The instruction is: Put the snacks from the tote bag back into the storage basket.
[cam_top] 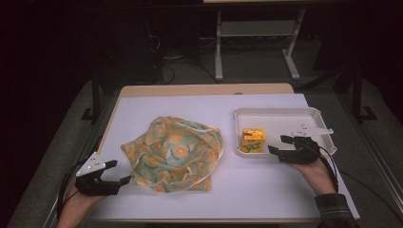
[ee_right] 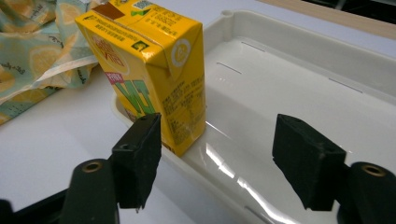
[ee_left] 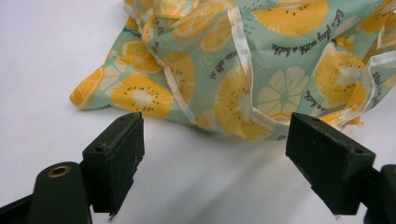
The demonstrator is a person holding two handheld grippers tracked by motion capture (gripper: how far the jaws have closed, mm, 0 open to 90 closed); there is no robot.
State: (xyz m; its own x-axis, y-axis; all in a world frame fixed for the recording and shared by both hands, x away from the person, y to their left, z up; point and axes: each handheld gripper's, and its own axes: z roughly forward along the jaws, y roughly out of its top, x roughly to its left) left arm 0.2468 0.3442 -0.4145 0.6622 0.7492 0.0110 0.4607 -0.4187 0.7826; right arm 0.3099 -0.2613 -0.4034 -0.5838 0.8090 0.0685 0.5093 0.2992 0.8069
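One yellow juice carton (ee_right: 144, 70) standing upright in the near left corner of one white plastic tray (cam_top: 304, 116), close against the tray's left wall. Only a single carton inside this tray; rest of the tray floor bare and shiny. Right claw (cam_top: 279, 145) just beside the carton at the tray's near edge, jaws apart and gripping nothing; in the right gripper view, one black jaw just in front of the carton's lower corner, whether touching cannot be told, the other jaw well clear over the tray floor.

One crumpled cloth bag (cam_top: 176, 153), teal with orange fruit-slice print and white trim, lying in the middle of the table (cam_top: 142, 109), left of the tray and apart from it. Left claw (cam_top: 119, 172) near the bag's lower left corner, jaws wide, nothing between them, pads not reaching the fabric (ee_left: 224, 70). Two claws in all, one per hand, both resting low over the white table surface.
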